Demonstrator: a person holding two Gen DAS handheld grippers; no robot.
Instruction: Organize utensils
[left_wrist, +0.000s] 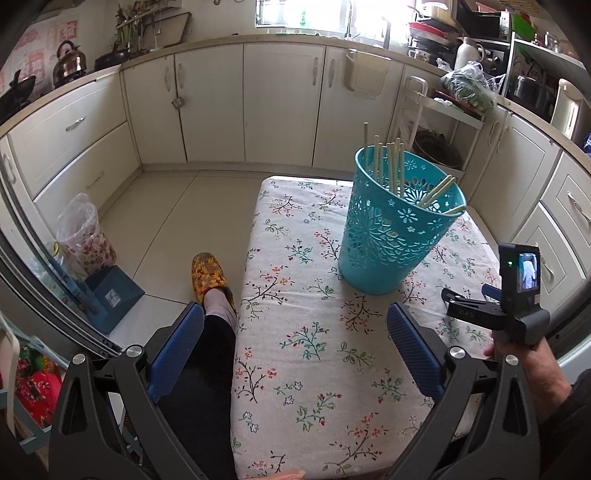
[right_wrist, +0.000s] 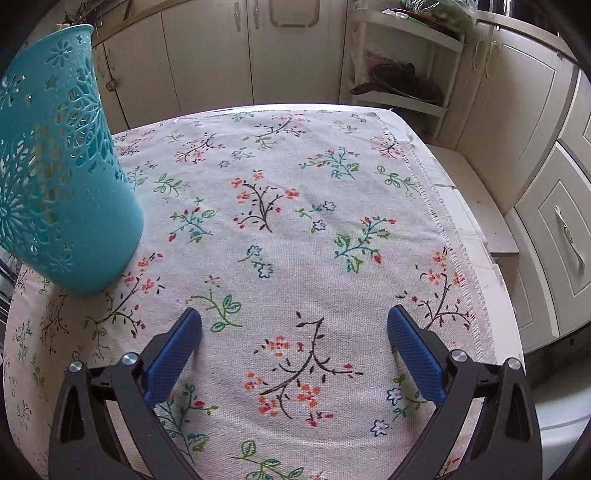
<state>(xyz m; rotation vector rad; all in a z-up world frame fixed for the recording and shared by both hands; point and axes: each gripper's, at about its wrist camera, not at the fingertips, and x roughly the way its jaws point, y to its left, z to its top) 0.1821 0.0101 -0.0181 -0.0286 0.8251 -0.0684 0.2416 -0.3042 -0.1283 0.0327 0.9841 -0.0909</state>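
Note:
A teal perforated basket stands upright on the flowered tablecloth, holding several pale wooden chopsticks that poke above its rim. My left gripper hovers open over the table's near left edge, well short of the basket, with nothing between its blue pads. In the right wrist view the same basket sits at the far left. My right gripper is open and empty over the bare cloth, to the right of the basket. The right tool's body shows at the left view's right edge, held by a hand.
A person's leg and yellow slipper stand by the table's left side. A lined bin and blue box sit on the floor to the left. White cabinets surround the table, with a corner shelf rack beyond the far right.

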